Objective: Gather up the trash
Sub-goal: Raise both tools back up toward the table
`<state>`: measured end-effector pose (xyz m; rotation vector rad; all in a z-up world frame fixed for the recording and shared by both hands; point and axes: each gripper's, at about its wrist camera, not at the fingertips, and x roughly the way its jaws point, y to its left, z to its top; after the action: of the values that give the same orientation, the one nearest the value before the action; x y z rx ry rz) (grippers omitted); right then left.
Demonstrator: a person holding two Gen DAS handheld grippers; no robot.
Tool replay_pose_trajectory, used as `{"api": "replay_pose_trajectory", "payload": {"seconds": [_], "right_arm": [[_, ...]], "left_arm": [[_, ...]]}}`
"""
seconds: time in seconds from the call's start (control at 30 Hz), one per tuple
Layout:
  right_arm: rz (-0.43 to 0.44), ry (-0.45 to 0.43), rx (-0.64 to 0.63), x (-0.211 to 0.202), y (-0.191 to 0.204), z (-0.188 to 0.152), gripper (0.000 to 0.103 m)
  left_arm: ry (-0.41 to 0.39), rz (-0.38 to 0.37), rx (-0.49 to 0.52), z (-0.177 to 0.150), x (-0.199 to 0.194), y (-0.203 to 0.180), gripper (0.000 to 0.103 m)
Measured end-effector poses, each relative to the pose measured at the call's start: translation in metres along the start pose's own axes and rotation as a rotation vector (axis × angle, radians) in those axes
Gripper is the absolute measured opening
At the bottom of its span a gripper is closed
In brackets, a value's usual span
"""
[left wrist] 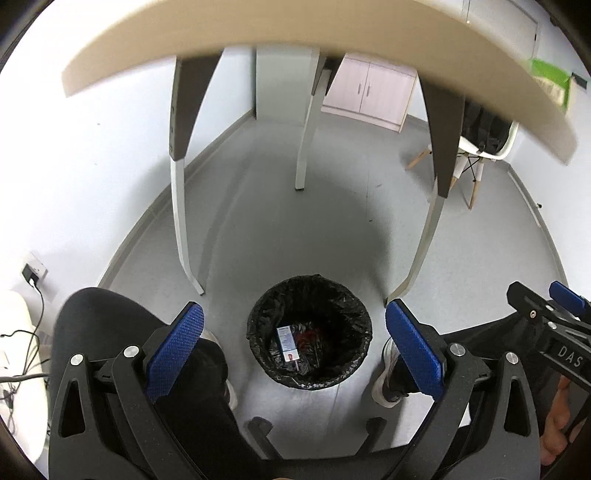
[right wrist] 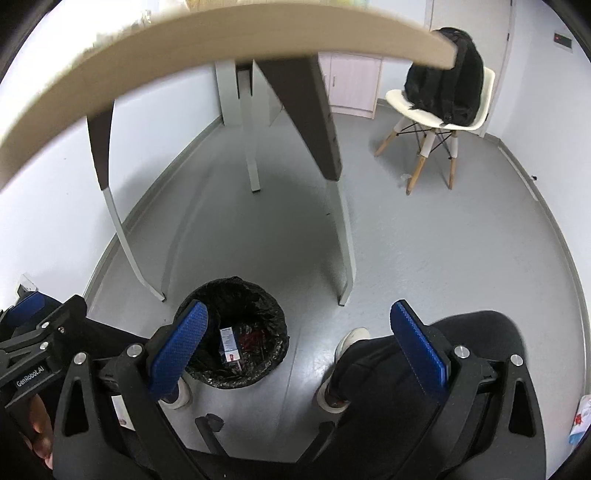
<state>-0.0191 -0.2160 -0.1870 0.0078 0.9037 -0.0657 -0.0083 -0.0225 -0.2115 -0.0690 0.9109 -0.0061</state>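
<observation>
1. Round waste bin lined with a crinkled black plastic bag (left wrist: pixel 309 332) stands on the grey floor (left wrist: pixel 280 206), between the seated person's feet and just in front of the table's near legs.
2. Inside, on the bag's bottom: a small white-and-blue printed carton (left wrist: pixel 288 341), lying flat, beside something red (left wrist: pixel 308 336), too dark to identify. Trash already collected, so the task looks partly done.
3. Left gripper (left wrist: pixel 293 350) hangs directly above the bin's mouth, blue textured pads (left wrist: pixel 173 350) spread wide, nothing between them: released, empty. Probably positioned there for a drop.
4. Right gripper (right wrist: pixel 308 350) hangs lower right of the bin, above the person's right knee (right wrist: pixel 476 332); pads wide apart too, holding nothing.
5. Each gripper's black frame shows at the edge of the other's view, so the two sit side by side, near each other.
6. Curved light-wood tabletop edge (left wrist: pixel 258 29) arches overhead; both grippers are below it. A green-and-cream packet (left wrist: pixel 550 79) rests near the tabletop's right edge, possibly the next pickup.
7. Further out: white shell chair with wooden legs (right wrist: pixel 439 110) carrying a black backpack (right wrist: pixel 448 70), well apart from the bin; pale pink cabinet (left wrist: pixel 369 92) against the far wall.
</observation>
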Motion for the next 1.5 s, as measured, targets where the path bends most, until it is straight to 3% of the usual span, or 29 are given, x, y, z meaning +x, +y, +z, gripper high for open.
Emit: {"api": "replay_pose_trajectory", "payload": {"seconds": [0.43,0.77,1.17,1.5], "right_arm": [[-0.006,-0.11,0.016,-0.087,-0.021,0.012,0.095],[0.017,-0.201,0.005,-0.143,-0.025,0.05,0.095],[0.027,-0.205,-0.005,-0.147,-0.02,0.121,0.095],[0.021,-0.164,0.02,-0.125,-0.024,0.147,0.095]], "left_arm": [[-0.086,-0.024,-0.004,0.018,-0.076,-0.001,0.097],[-0.129,-0.043,-0.021,0.057,-0.116,-0.004,0.097],[-0.127,-0.028,-0.057,0.129,-0.111,0.009,0.096],[-0.077,-0.028,-0.062,0.162,-0.083,0.019,0.092]]}}
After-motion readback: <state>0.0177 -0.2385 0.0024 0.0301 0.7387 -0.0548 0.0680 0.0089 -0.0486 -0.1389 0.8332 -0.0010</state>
